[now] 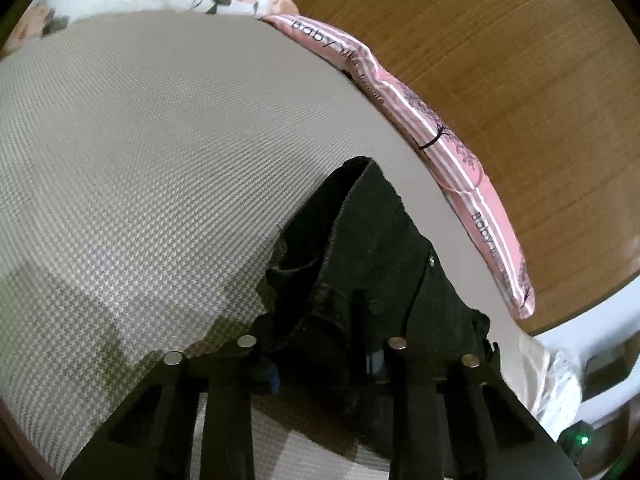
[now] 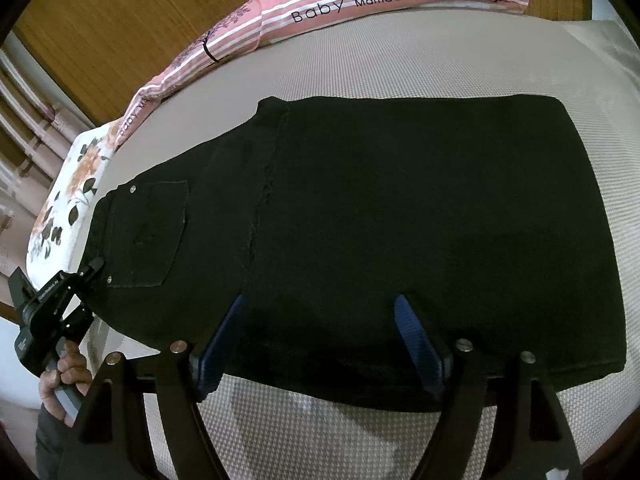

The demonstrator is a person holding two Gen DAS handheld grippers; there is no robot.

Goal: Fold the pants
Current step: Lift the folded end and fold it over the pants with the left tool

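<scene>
Black pants (image 2: 380, 208) lie folded flat on a grey woven mat (image 2: 400, 60), with the back pocket (image 2: 148, 232) and waistband at the left. My right gripper (image 2: 320, 304) stands open over the pants' near edge, with its blue pads (image 2: 412, 336) spread wide on the cloth. My left gripper (image 2: 94, 266), held by a hand (image 2: 66, 372), sits at the waistband end. In the left wrist view the bunched waistband (image 1: 360, 272) rises between the jaws of the left gripper (image 1: 324, 360) and hides the fingertips, which look shut on the cloth.
A pink striped cushion (image 2: 320, 4) runs along the mat's far edge, with a floral pillow (image 2: 68, 200) at the far left. Brown woven flooring (image 1: 500, 60) lies beyond the cushion. Bare mat (image 1: 140, 140) stretches ahead of the left gripper.
</scene>
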